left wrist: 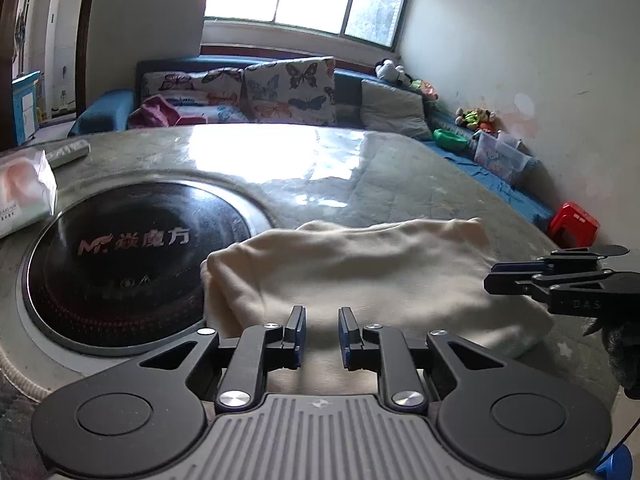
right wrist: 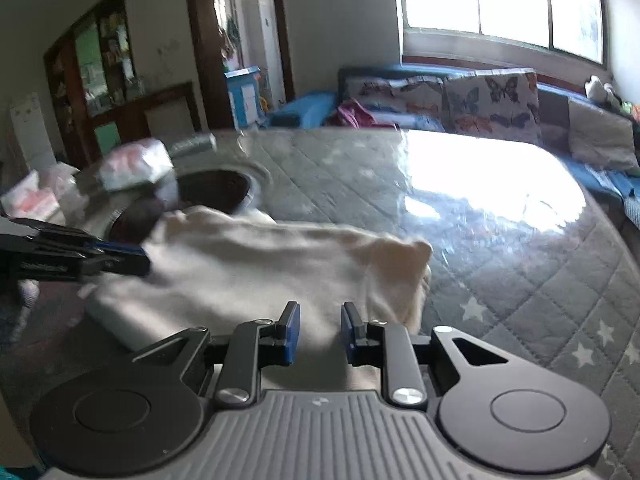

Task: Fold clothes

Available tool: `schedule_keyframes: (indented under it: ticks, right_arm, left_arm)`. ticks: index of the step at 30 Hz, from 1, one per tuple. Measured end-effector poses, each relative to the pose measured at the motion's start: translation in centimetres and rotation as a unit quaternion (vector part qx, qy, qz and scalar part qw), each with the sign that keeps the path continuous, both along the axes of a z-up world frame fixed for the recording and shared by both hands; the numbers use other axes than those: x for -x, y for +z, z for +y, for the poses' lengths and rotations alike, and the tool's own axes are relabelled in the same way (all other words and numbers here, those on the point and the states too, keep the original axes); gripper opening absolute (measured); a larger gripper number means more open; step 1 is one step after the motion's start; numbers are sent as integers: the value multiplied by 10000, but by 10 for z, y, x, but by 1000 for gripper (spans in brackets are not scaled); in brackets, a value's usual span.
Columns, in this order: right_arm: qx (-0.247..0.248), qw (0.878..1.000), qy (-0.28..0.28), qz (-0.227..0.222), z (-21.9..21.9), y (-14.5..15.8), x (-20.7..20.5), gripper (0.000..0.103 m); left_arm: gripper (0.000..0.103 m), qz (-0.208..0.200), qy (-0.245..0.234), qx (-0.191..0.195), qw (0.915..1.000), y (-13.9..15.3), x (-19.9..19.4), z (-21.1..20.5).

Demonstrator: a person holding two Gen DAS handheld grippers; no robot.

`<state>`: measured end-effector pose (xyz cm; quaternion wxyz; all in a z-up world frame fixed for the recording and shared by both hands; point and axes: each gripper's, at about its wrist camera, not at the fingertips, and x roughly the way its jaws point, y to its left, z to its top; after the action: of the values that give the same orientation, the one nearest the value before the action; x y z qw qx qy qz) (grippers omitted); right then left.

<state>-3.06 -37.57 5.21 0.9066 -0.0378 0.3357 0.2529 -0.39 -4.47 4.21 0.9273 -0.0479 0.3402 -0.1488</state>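
the cream garment point(left wrist: 360, 276) lies bunched in a rough fold on the counter point(left wrist: 340, 168) beside the inset cooktop point(left wrist: 120, 256), both the left hand-held gripper point(left wrist: 322, 338) and right hand-held gripper point(right wrist: 320, 334) parted and empty, so tidying looks left.

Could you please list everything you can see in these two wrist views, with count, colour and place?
garment: one, cream, bunched on the table's near side
table: one, grey quilted cover under clear film
induction hob: one, black, set into the table, left of the garment
tissue pack: one, white, left of the hob
sofa: one, blue, butterfly cushions, under the window
stool: one, red, by the wall
left gripper: open, over the garment
right gripper: open, over the garment
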Motion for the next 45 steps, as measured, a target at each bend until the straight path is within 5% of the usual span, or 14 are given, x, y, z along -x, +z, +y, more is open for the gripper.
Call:
schedule_keyframes:
  ticks: [9,17,29,36,45]
  right_arm:
    - [-17,9998,-82,-203,6,13,-31,21]
    - [-21,9996,-277,29,11,-4,-72,21]
    - [-62,9995,-296,-1,10,-6,-74,21]
    - [131,9998,-43,-176,26,7,-53,27]
    - [340,9980,462,-277,57,13,-12,51]
  left_arm:
    - [21,-71,-32,17,10000,8,-17,0]
    - [21,-2,23,-6,10000,8,-67,-7]
    - [22,191,177,43,9997,-3,-84,-3]
    - [40,94,239,-34,9997,11,-72,-1]
    - [58,144,576,-76,9982,13,-48,15]
